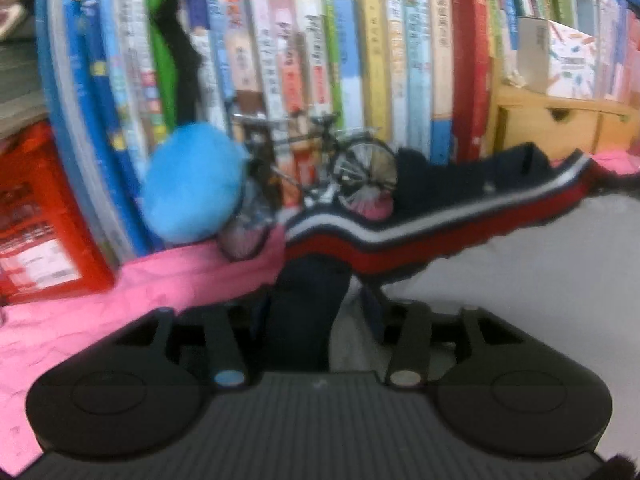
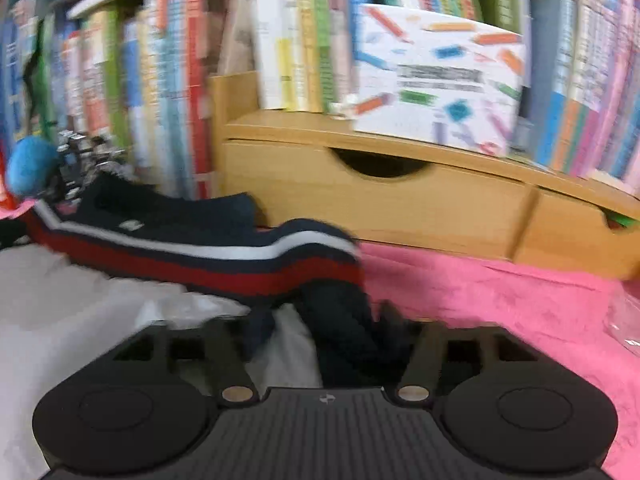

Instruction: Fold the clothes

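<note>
Standing at the far left of the left wrist view is a red box (image 1: 44, 216), then a row of upright books (image 1: 280, 40), with a fluffy blue ball (image 1: 192, 180) and a small model bicycle (image 1: 320, 168) in front of them on the pink cloth (image 1: 100, 312). Centre frame, the left gripper (image 1: 316, 320) is clamped on a navy fold of the striped sweater (image 1: 440, 216), whose red and white band stretches up to the right over a white sheet (image 1: 520, 272). From the right wrist view the same sweater sags across the left half, and the right gripper (image 2: 328, 344) pinches its dark end. Behind stands a wooden drawer unit (image 2: 400, 200) carrying a white box (image 2: 440, 80) printed with crayons
</note>
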